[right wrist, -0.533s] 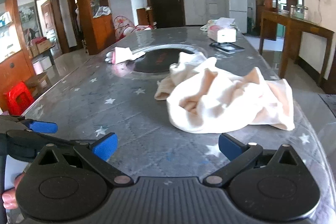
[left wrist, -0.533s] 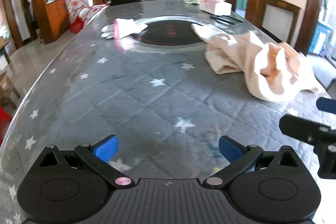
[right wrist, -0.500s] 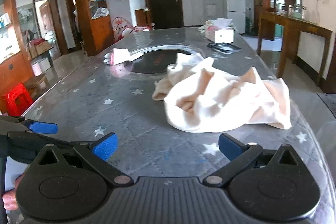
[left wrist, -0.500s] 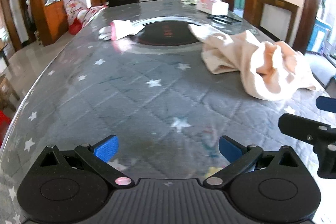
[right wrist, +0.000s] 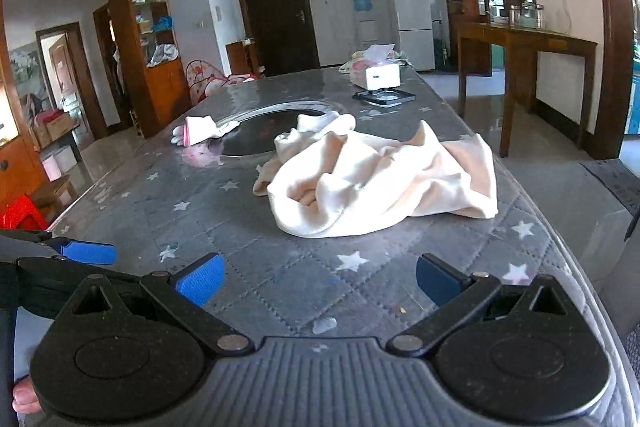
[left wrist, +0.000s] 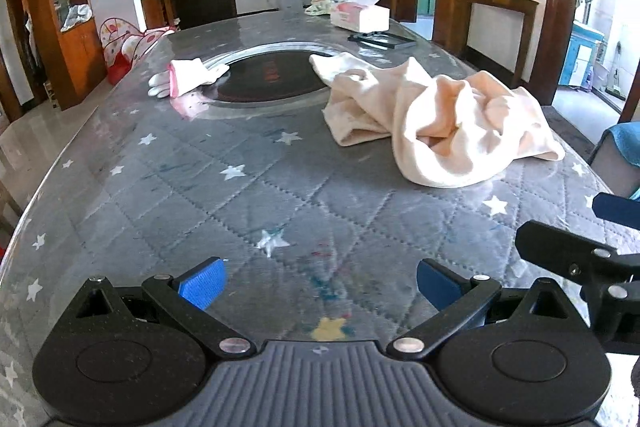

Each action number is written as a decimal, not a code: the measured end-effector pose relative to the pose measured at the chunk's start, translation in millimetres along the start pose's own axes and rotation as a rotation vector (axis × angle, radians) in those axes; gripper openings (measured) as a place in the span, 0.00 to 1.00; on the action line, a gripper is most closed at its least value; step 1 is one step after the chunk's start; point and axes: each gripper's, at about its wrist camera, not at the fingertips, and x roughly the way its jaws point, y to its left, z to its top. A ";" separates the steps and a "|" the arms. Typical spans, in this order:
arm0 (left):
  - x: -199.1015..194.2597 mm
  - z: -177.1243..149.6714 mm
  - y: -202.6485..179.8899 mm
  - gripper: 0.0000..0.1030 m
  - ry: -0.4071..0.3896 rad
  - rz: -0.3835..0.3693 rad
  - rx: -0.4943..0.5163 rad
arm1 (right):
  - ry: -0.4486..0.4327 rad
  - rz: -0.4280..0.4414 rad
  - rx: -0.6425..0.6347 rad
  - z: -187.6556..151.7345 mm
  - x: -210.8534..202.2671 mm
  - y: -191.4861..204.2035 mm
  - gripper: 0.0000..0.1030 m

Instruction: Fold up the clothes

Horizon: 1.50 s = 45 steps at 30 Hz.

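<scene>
A crumpled cream-peach garment [left wrist: 436, 119] lies in a heap on the right half of the grey star-quilted table [left wrist: 200, 179]; it also shows in the right wrist view [right wrist: 380, 179]. My left gripper [left wrist: 318, 285] is open and empty, low over the near table edge, well short of the garment. My right gripper [right wrist: 318, 283] is open and empty, directly in front of the garment. The right gripper's fingers [left wrist: 560, 259] show at the right edge of the left wrist view.
A small white and pink cloth [left wrist: 182, 79] lies at the far left by a dark round inset [left wrist: 272, 79]. A tissue box [left wrist: 360, 15] and a flat black frame [left wrist: 382, 41] lie at the far end. A wooden side table [right wrist: 524, 47] stands to the right.
Both grippers have shifted slightly, the views drifting a little toward the garment. Both stay open and the garment has not moved.
</scene>
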 end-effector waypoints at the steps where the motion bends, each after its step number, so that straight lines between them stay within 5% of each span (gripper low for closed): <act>1: 0.4 -0.4 -2.4 1.00 -0.001 0.003 0.006 | -0.002 -0.006 0.007 -1.6 -1.8 -1.0 1.00; 45: 4.9 -4.7 -14.9 1.00 0.044 0.036 0.068 | 0.063 -0.063 0.100 -8.4 -8.3 -2.7 1.00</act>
